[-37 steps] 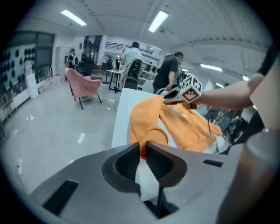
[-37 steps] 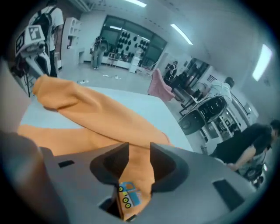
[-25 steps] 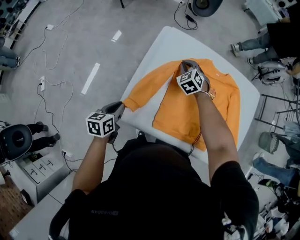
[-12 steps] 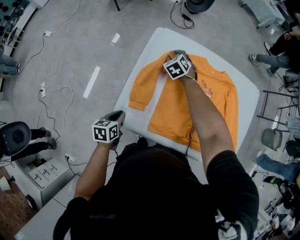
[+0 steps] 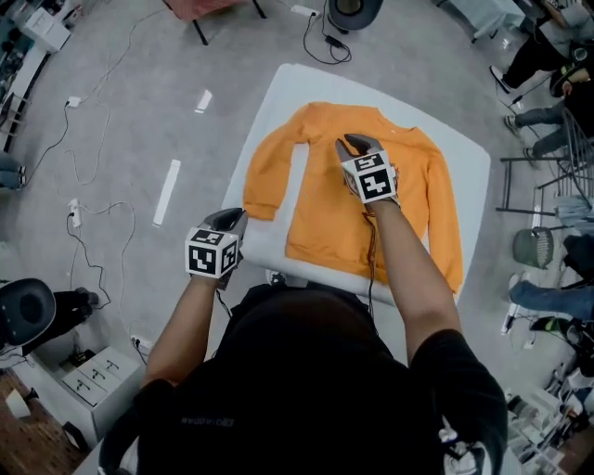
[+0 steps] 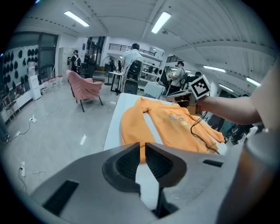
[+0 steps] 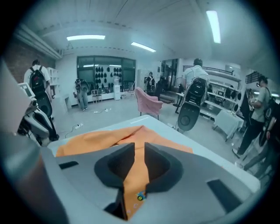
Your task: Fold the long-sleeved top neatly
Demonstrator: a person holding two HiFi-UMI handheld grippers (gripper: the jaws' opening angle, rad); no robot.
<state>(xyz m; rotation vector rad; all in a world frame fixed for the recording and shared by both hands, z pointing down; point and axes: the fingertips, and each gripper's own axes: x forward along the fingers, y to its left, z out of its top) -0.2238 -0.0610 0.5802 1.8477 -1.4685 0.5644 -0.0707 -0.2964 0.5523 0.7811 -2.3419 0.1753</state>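
Note:
An orange long-sleeved top (image 5: 320,204) lies flat, front up, on the white table (image 5: 473,158), with both sleeves down along its sides. My right gripper (image 5: 355,142) hovers over the chest just below the collar. Its jaws are closing with nothing between them, and the top (image 7: 96,135) shows through the gap of that gripper (image 7: 139,146). My left gripper (image 5: 232,215) hangs off the table's front-left edge, short of the left cuff (image 5: 258,206). In its own view the left gripper (image 6: 141,145) keeps a narrow empty gap, with the top (image 6: 170,124) ahead of it.
A pink chair (image 6: 85,87) and a black office chair (image 7: 192,111) stand on the floor beyond the table. Cables (image 5: 93,204) trail across the floor at left. People (image 5: 548,56) stand at the right. A round stand base (image 5: 351,11) sits past the far edge.
My right gripper drew back from the top's left shoulder to the chest and lifted, its jaws parting. The left gripper shifted toward the table's front-left edge.

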